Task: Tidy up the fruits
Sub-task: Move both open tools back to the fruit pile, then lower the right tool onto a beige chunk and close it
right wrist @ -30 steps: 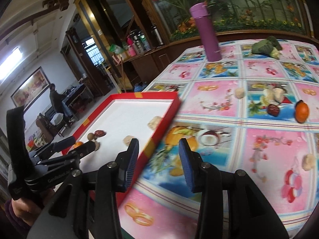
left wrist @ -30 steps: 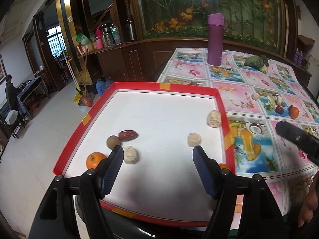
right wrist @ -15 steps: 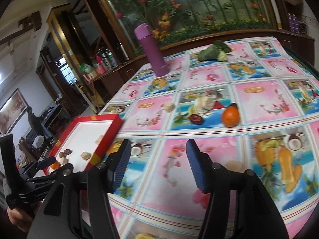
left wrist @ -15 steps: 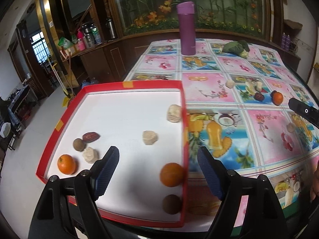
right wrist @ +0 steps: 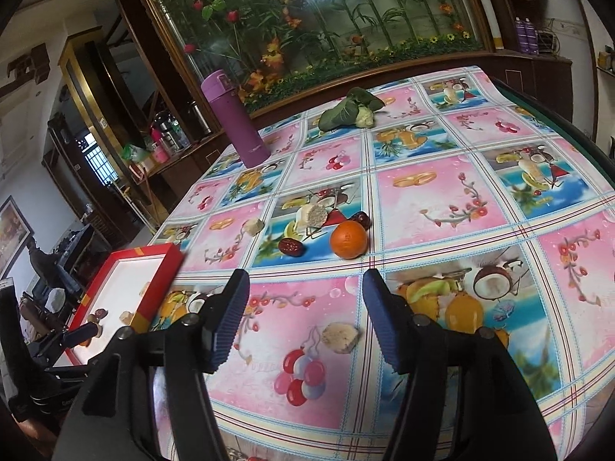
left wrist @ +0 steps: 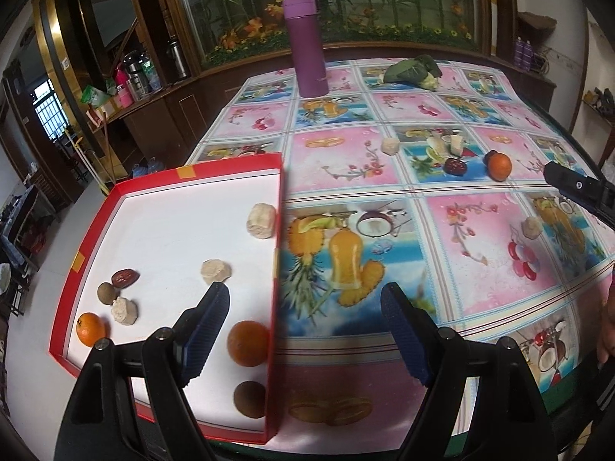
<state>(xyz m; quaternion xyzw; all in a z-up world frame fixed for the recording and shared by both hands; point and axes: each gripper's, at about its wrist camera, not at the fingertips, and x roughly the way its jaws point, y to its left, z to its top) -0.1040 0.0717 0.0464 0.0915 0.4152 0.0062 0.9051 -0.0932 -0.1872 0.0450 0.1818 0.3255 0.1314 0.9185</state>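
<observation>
A red-rimmed white tray lies at the table's left front and holds two oranges, dates, brown round fruits and several beige pieces. My left gripper is open and empty above the tray's right rim. On the tablecloth lie an orange, a red date, and beige pieces. My right gripper is open and empty, hovering over the cloth just short of the orange. The tray shows in the right wrist view at far left.
A tall purple flask stands at the back of the table, with a leafy cauliflower to its right. The table's front edge runs just below both grippers. Dark cabinets and a flower mural stand behind.
Both grippers swung right. The left moved from over the tray's middle to its right rim. The right moved from the tray's edge to the loose orange on the cloth.
</observation>
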